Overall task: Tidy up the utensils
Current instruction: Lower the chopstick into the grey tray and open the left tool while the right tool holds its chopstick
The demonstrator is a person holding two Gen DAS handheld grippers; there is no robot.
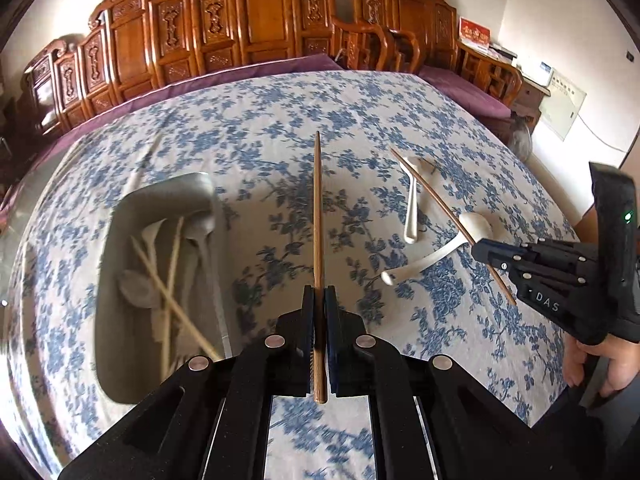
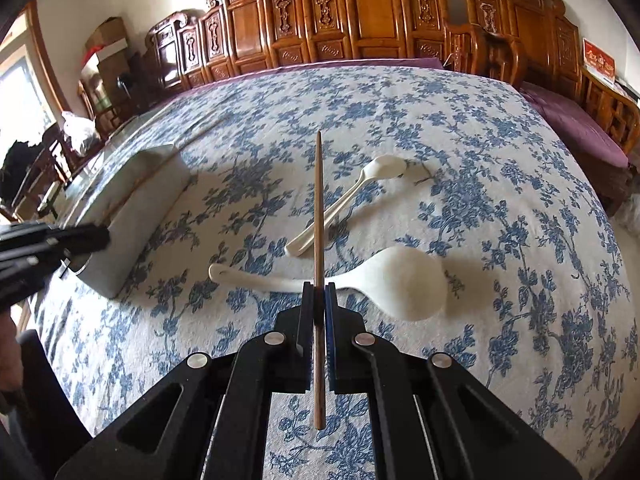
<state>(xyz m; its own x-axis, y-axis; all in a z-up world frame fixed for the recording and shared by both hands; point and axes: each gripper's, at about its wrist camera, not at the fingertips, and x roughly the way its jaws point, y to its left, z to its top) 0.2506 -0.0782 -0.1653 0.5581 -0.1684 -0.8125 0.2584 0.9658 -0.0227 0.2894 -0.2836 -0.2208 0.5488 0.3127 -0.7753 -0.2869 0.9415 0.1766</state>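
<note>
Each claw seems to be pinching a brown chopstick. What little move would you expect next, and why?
Probably the left gripper carries its chopstick sideways over the grey tray and lets go. The tray already holds spoons and chopsticks, and lies just beside that gripper. The right gripper with its own chopstick would likely follow.

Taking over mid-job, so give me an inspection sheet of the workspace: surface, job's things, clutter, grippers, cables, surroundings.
Surface: blue floral tablecloth, flat.
Job's things: grey tray at left already holds spoons and chopsticks, blurred; small white spoon and large white spoon lie loose on the cloth.
Clutter: nothing seen.
Grippers: left gripper shut on a brown chopstick; right gripper shut on a second chopstick, above the large spoon's handle.
Cables: a white cord along the far right wall.
Surroundings: carved wooden bench backs, purple cushion.
</note>
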